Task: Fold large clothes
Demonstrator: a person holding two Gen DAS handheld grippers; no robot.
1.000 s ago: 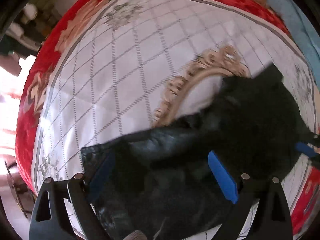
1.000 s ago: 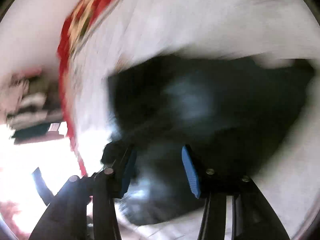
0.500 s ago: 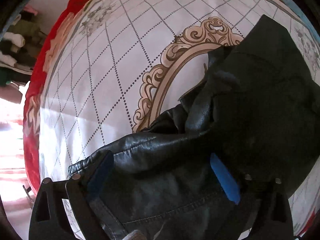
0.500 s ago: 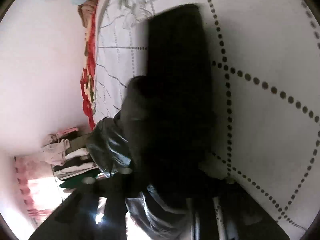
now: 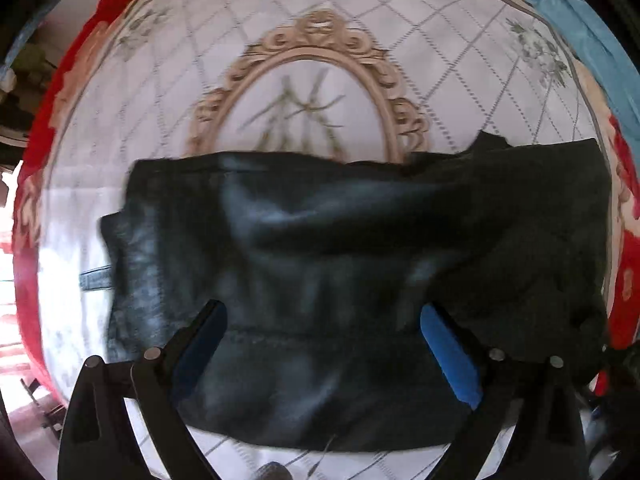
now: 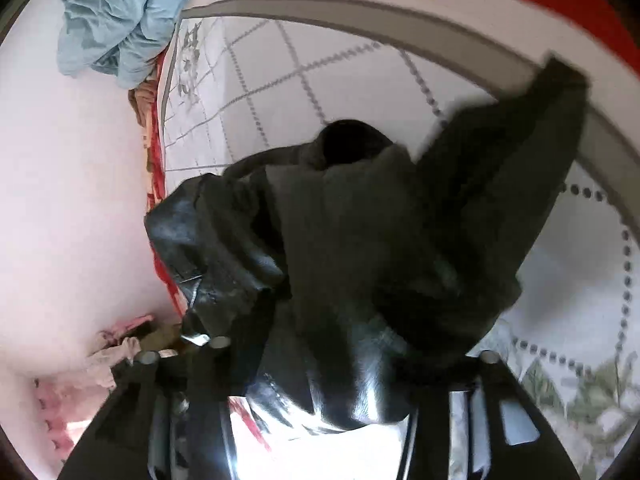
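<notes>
Black leather jacket [image 5: 340, 248], spread crosswise on the patterned bedspread [image 5: 168, 92], long axis running from one side to the other under the left gripper [image 5: 322, 332]. Fingers [image 5: 448, 350] of that gripper wide apart, hovering straight above the near hem, nothing pinched. Right gripper [image 6: 320, 364] at the jacket's far end, jaws just been opening, partly spread, with a fold of leather [image 6: 348, 280] bunched between them; cannot tell whether the pads press. Probably nearer for the next fold: left, already over the hem. Blue cloth [image 6: 120, 16] well clear.
</notes>
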